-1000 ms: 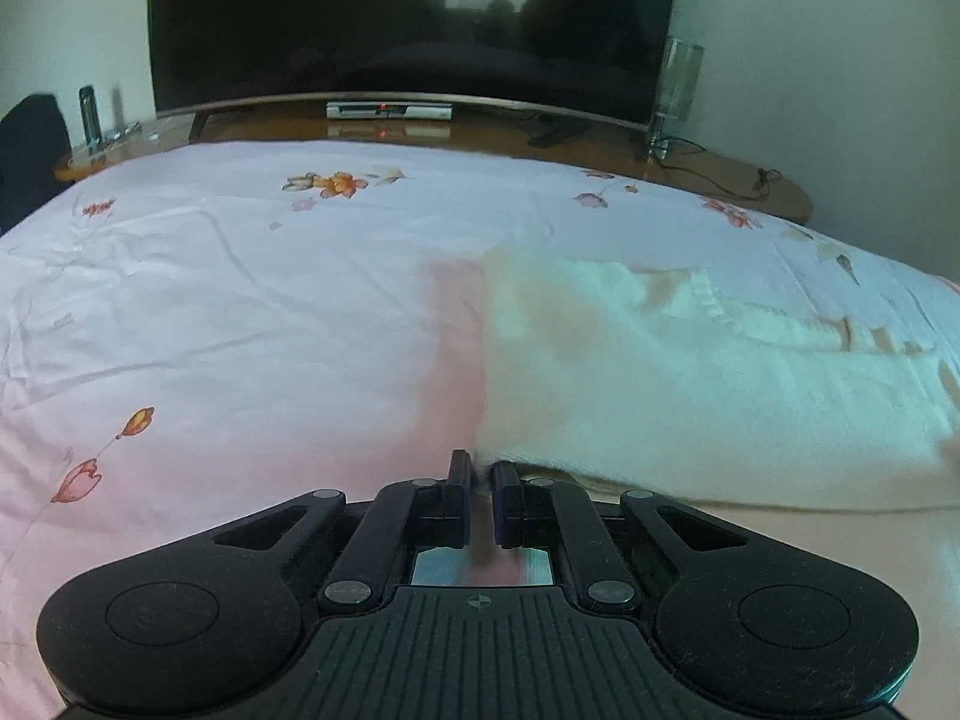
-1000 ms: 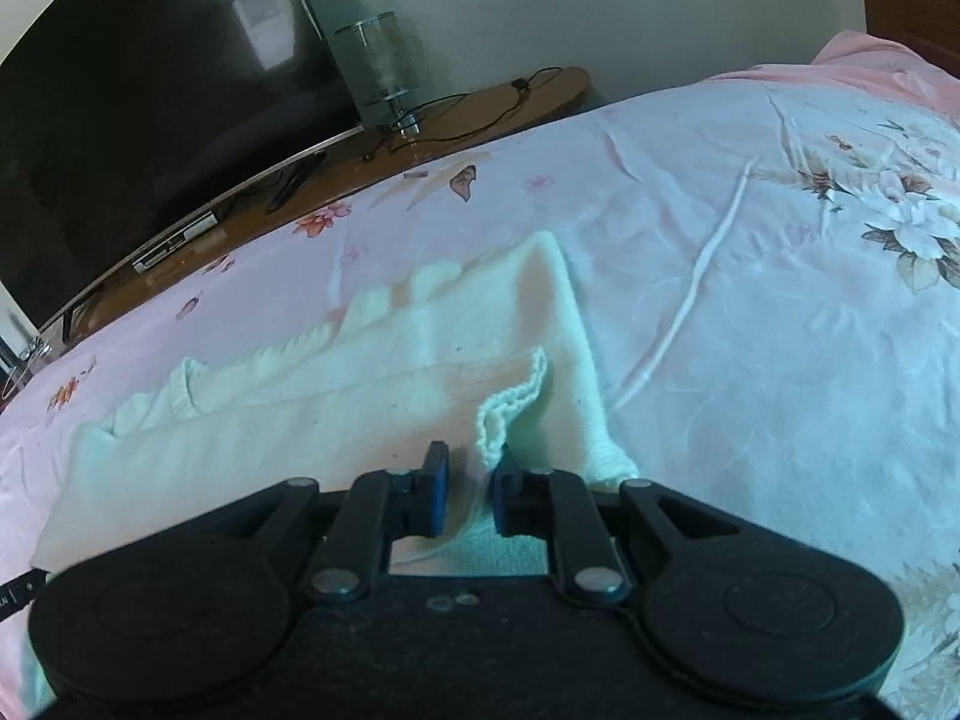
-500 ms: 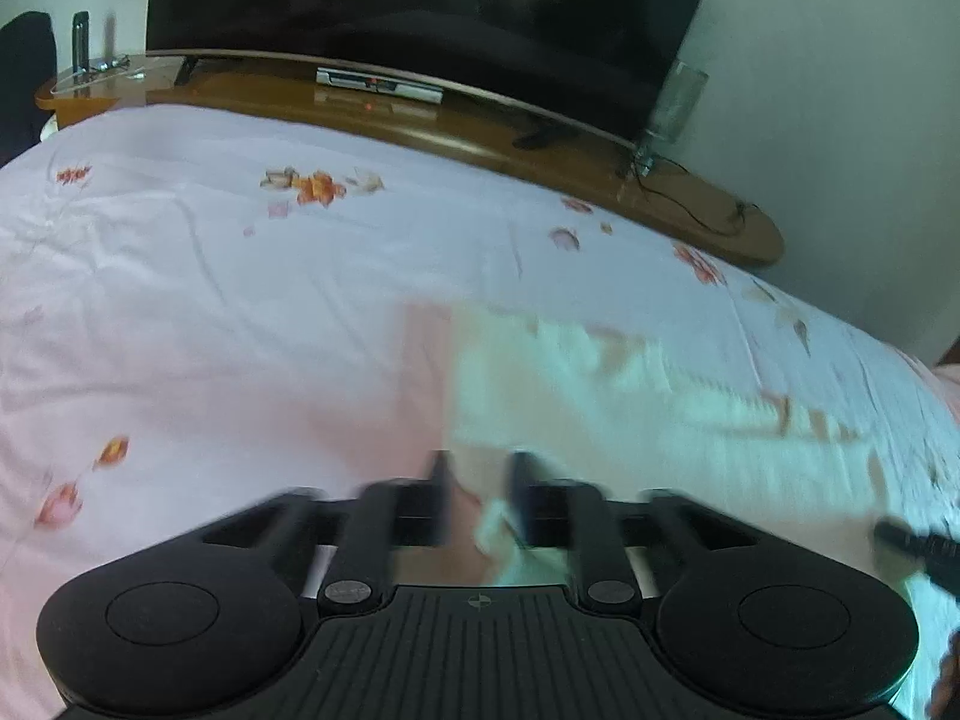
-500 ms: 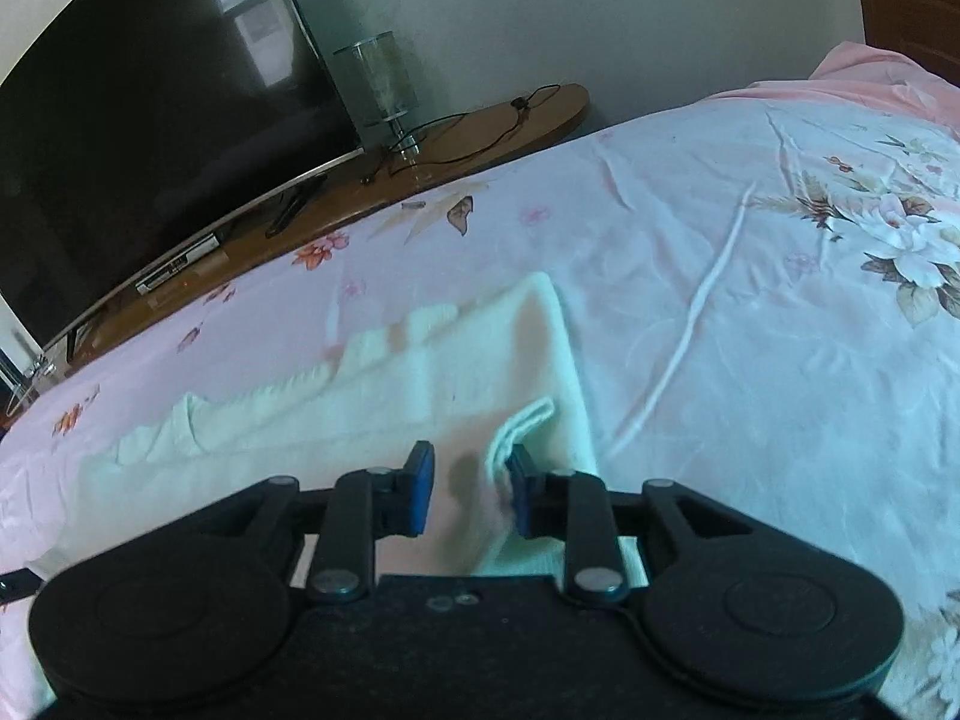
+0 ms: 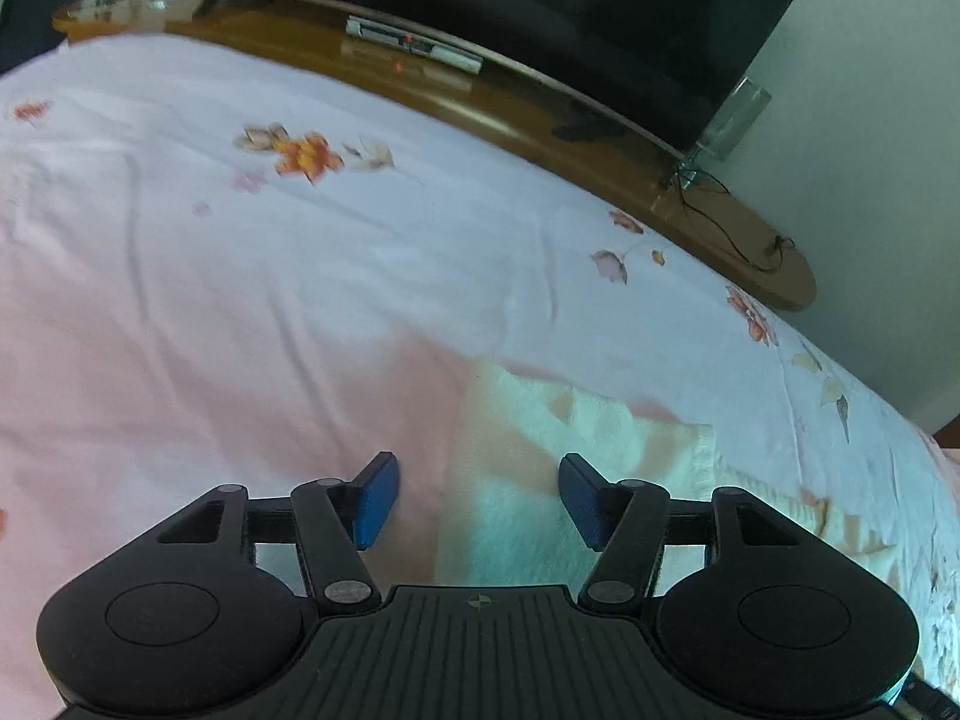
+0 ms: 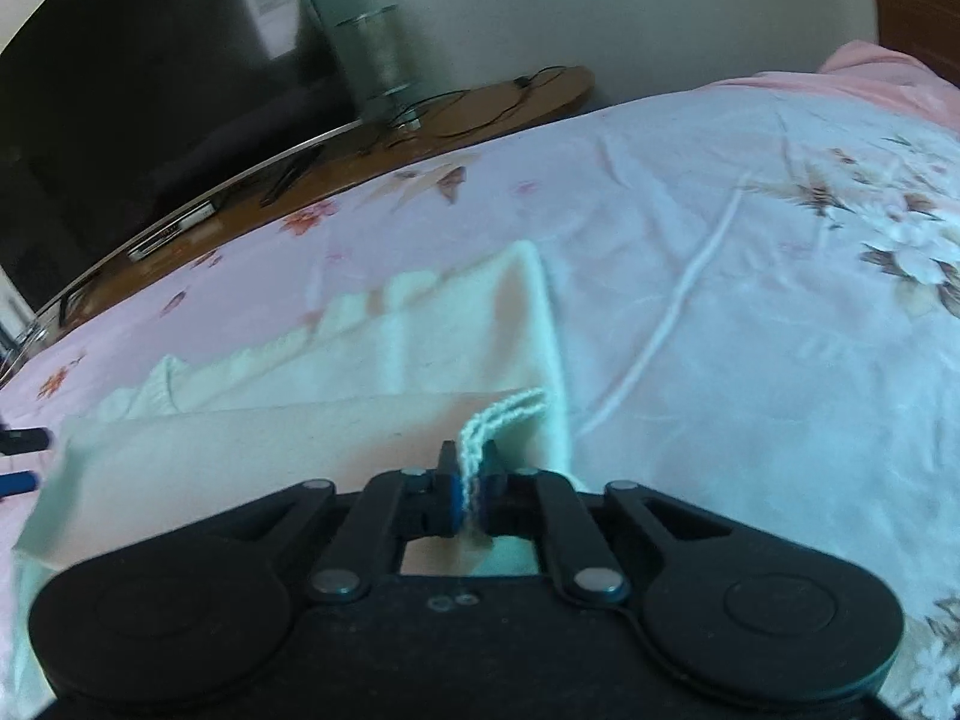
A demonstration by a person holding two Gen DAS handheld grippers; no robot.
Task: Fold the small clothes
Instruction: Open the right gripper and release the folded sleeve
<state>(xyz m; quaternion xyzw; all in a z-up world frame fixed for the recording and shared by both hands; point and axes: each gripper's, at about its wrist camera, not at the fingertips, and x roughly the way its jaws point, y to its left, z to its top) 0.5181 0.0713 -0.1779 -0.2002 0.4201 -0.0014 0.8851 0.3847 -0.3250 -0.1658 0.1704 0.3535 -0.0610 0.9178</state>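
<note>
A small cream knitted garment (image 6: 312,372) lies on the floral bed sheet (image 6: 720,276). My right gripper (image 6: 473,480) is shut on the garment's right hem corner (image 6: 510,411), which sticks up between the blue pads; the near layer is lifted off the bed. In the left wrist view my left gripper (image 5: 477,495) is open, its blue pads (image 5: 375,498) wide apart above the garment's left edge (image 5: 570,480), holding nothing. The left gripper's tips show at the left edge of the right wrist view (image 6: 21,459).
A wooden TV stand (image 5: 540,114) with a large dark television (image 5: 480,0) runs along the far edge of the bed. A glass speaker column (image 6: 378,60) and cables sit on the stand. A pink pillow (image 6: 888,72) lies at the far right.
My left gripper let go of the garment's left corner and opened wide. My right gripper opened briefly, then shut again on the right hem corner and lifted the layer.
</note>
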